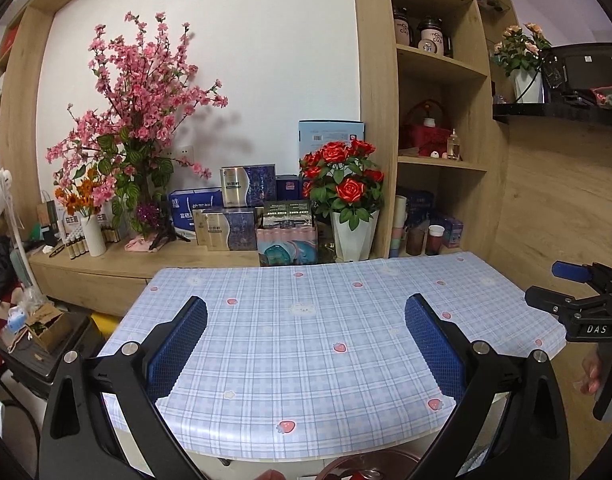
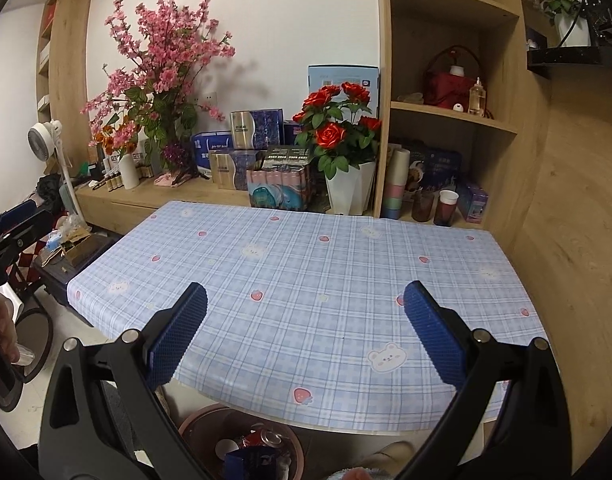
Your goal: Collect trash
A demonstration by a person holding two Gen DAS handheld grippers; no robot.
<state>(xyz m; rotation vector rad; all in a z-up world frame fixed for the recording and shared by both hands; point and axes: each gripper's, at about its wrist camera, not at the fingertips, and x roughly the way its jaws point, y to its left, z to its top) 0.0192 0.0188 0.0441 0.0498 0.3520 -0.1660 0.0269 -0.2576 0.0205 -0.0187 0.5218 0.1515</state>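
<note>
A brown round trash bin (image 2: 202, 424) stands on the floor under the near edge of the table (image 2: 306, 260). It holds a crushed can (image 2: 268, 438), a white paper cup (image 2: 226, 446) and a blue carton (image 2: 250, 460). My right gripper (image 2: 306, 332) hovers open over the plaid tablecloth with nothing between its blue pads. My left gripper (image 1: 306, 340) is also open and empty above the table (image 1: 306, 280); the bin's rim (image 1: 369, 462) shows at that view's bottom edge. Each gripper appears at the side of the other's view: the right gripper (image 1: 553, 284), the left gripper (image 2: 26, 222).
Behind the table a low wooden counter carries a white pot of red roses (image 2: 349, 188), several gift boxes (image 2: 258, 124) and pink blossom branches (image 2: 162, 60). Stacked cups (image 2: 395, 192) sit on the shelf unit at right. A white fan (image 2: 46, 140) and a cardboard box (image 2: 78, 246) stand at left.
</note>
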